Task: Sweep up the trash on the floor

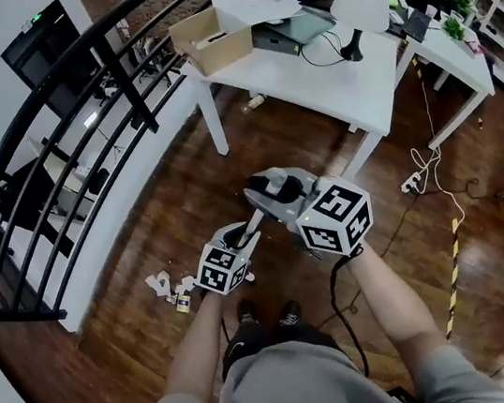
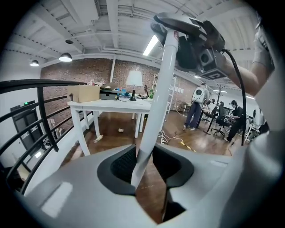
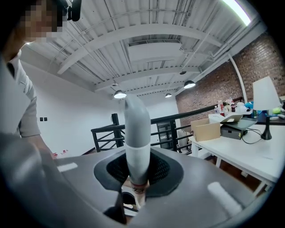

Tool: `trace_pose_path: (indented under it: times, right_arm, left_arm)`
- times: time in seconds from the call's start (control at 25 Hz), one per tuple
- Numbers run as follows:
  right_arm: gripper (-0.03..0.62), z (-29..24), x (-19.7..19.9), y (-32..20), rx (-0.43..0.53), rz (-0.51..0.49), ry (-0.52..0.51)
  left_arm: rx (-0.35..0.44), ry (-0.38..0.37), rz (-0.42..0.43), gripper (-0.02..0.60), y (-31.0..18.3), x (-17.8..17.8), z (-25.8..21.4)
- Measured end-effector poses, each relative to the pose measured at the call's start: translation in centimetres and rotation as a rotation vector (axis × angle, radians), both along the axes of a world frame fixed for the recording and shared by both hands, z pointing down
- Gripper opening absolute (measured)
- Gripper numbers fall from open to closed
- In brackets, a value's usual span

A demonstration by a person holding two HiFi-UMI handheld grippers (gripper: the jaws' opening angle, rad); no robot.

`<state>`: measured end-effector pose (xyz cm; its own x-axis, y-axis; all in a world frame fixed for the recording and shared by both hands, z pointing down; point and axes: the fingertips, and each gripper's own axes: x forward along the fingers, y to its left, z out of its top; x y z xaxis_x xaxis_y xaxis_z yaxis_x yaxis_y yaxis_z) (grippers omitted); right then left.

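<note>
- A grey short-sleeved shirt (image 1: pixel 291 391) and black shoes (image 1: pixel 247 312) are worn.
- Black-and-white marker cubes are carried on the pale grey left gripper (image 1: pixel 242 237) and right gripper (image 1: pixel 274 192).
- A black cable (image 1: pixel 333 289) is attached under the right one.

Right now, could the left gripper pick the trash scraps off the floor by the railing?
Probably not: the left gripper has its jaws closed on the white handle, so it isn't free for the trash scraps.
</note>
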<state>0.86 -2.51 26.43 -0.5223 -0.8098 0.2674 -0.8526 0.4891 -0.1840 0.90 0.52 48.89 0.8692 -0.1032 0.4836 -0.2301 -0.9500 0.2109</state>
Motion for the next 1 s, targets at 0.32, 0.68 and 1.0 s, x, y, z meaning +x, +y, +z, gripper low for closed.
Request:
trace_pose_path:
  times: [0.32, 0.68, 1.0]
  right_arm:
    - [0.064, 3.8, 9.7, -6.2, -0.063, 0.025, 0.028]
    - [0.064, 11.7, 17.6, -17.7, -0.160, -0.103, 0.028]
    - [0.066, 16.3, 20.0, -25.4, -0.195, -0.224, 0.043]
  left_arm:
    - [-0.010, -0.007, -0.005, 0.111, -5.3, 10.4, 3.6]
    - [-0.086, -0.024, -0.103, 0.115, -16.1, 18.4, 11.0]
    - [-0.139, -0.050, -0.250, 0.117, -23.3, 21.4, 15.5]
